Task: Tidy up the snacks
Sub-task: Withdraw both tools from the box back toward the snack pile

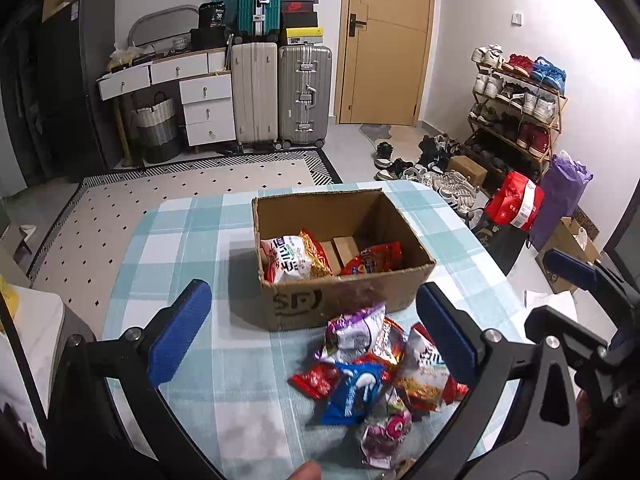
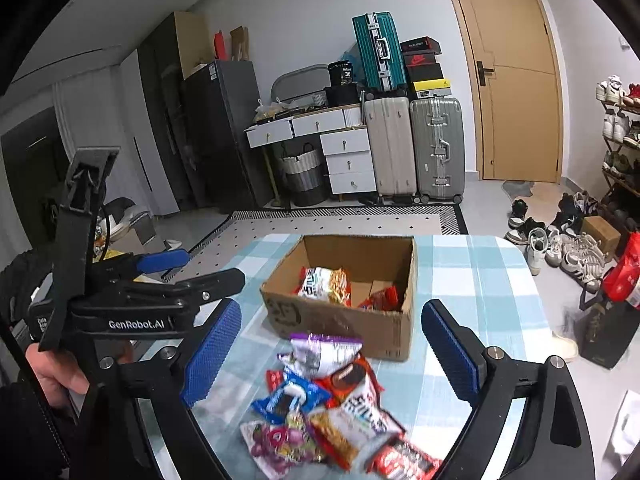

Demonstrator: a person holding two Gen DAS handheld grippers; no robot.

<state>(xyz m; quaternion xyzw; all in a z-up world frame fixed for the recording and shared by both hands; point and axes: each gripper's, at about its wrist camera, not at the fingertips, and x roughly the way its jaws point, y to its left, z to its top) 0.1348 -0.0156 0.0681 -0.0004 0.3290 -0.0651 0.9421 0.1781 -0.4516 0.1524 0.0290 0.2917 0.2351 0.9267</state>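
Seen from the left wrist, the left gripper [image 1: 316, 340] stands wide with nothing between its blue ribbed pads [image 1: 180, 332], hanging above the blue-and-white checked cloth of the counter [image 1: 192, 248]. No earlier view is at hand, so only its present spread can be told. At about twelve o'clock from it sits the open brown cardboard box [image 1: 344, 256], flaps gone, already holding a white-and-red noodle packet [image 1: 286, 260] against its left wall and a red foil packet [image 1: 374, 260] toward the right; the open top lets snacks drop straight in. Just this side of the box, at roughly five o'clock from the gripper's middle, lies the loose heap of snack packets [image 1: 372, 368], still on the counter: a purple-and-silver bag [image 1: 354, 330] on top, a blue biscuit packet [image 1: 354, 394] below it. They lie heaped, overlapping one another, so picking one cleanly probably means taking the topmost first. Farther right, the right gripper [image 2: 332, 350] is likewise spread wide and empty, the same heap lying below it at six o'clock. Both grippers appear poised for a fresh pick; much of the sorting is not yet done.
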